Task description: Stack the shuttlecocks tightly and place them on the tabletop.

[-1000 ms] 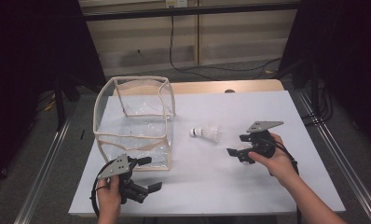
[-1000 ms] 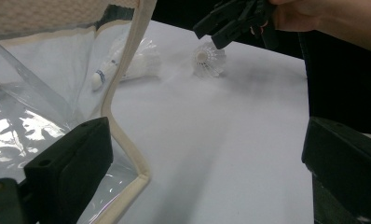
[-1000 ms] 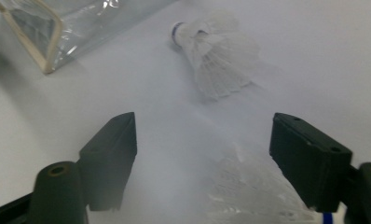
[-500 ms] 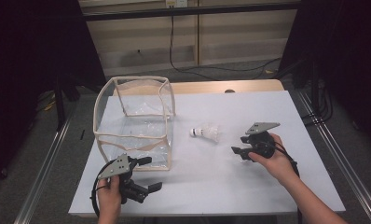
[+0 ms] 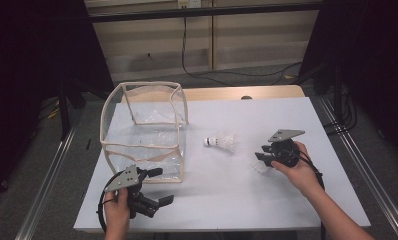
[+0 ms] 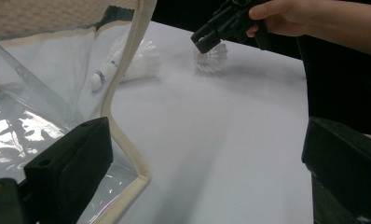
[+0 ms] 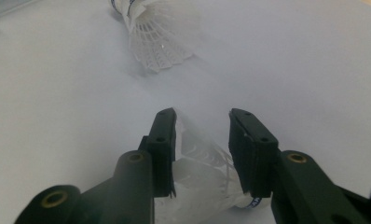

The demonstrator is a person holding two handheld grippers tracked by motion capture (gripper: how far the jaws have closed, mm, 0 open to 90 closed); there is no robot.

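Right claw (image 7: 202,154): jaws have just been closing around a white shuttlecock (image 7: 207,182) lying on the desk (image 5: 227,195), pads at its skirt | left claw (image 5: 154,187): jaws wide apart, holding nothing, beside the clear bag (image 5: 142,135) | second shuttlecock (image 5: 222,143): on the desk between bag and right claw

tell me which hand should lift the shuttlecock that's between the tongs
Right. The right tongs already straddle that shuttlecock, their jaws just closing on its skirt. The left tongs stand open by the clear bag, well apart from it.
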